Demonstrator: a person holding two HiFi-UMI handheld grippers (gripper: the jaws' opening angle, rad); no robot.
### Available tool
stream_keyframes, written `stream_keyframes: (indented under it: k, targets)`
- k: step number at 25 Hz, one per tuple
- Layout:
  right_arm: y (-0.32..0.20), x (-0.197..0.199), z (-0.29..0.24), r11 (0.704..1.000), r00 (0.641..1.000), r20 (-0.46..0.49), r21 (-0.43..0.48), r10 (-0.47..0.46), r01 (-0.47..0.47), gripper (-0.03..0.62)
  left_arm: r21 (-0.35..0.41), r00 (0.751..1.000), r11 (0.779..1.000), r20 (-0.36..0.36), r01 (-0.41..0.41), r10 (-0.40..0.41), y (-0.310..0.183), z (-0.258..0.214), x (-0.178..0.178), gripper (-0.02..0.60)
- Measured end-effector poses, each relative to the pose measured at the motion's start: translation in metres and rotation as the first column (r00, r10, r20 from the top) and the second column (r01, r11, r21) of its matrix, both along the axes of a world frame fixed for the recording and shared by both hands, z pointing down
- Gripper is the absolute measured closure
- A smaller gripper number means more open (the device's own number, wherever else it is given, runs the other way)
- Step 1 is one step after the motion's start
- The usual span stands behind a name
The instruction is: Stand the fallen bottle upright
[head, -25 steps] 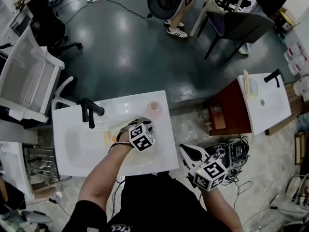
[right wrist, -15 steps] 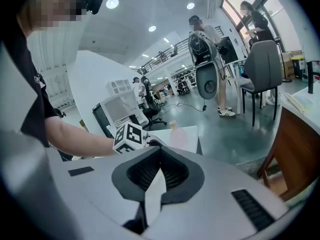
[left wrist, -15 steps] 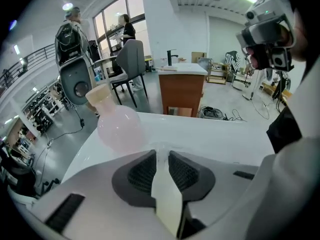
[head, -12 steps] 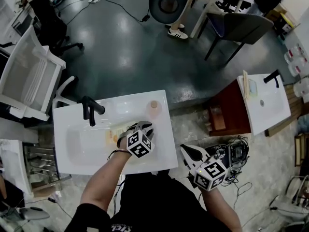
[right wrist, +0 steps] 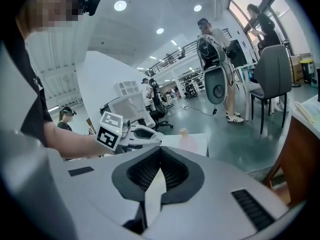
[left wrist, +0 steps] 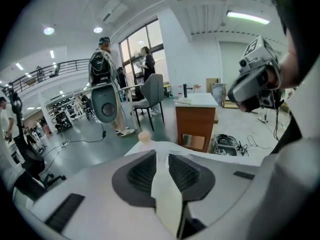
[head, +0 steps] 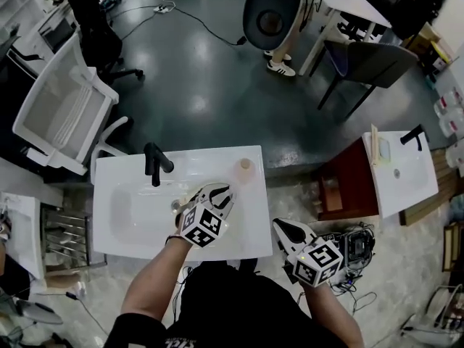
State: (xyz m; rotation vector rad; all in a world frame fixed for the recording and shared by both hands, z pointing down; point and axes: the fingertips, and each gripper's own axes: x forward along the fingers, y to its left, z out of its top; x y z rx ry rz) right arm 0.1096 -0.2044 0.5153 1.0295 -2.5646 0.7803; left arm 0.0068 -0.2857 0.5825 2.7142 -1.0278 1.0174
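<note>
The bottle (head: 245,170) is standing upright, cap up, on the far right corner of the sink (head: 123,251), on the flat rim beside the bowl; nothing is touching it. A black faucet (head: 154,162) is rising from the rim at the far left, well apart from the bottle.

The left tongs (head: 216,191) are hovering over the right part of the bowl, near the bottle but apart from it, and pointing towards it; the left gripper view is showing their jaws standing a narrow slit apart, with nothing between them and only the white sink showing through the gap; the bottle (left wrist: 144,136) is sitting just past their tips there.

The right tongs (head: 284,227) are hanging off the near right corner of the sink, over the floor (head: 290,194); in the right gripper view their jaws are meeting at the tips and gripping nothing; that view is looking across the sink at the bottle (right wrist: 184,140) and at the left tongs (right wrist: 150,134) beside it.

A white chair (head: 61,114) is standing to the sink's far left.
</note>
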Motion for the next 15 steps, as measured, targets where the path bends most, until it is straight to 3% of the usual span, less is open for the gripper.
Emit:
stream_keyframes:
  k: [7,15]
  targets:
    - [-0.016,-0.039,-0.018,0.997,0.998,0.004,0.046,-0.056,0.056,0.580,0.065,0.985,0.990,-0.124,0.126,-0.117,0.003,-0.037,-0.046,0.493]
    - [-0.021,-0.079,-0.021,0.989,0.991,-0.008,0.050,-0.136,0.136,0.580,0.073,0.956,0.964,-0.169,0.255,-0.240,0.015,-0.044,-0.103,0.492]
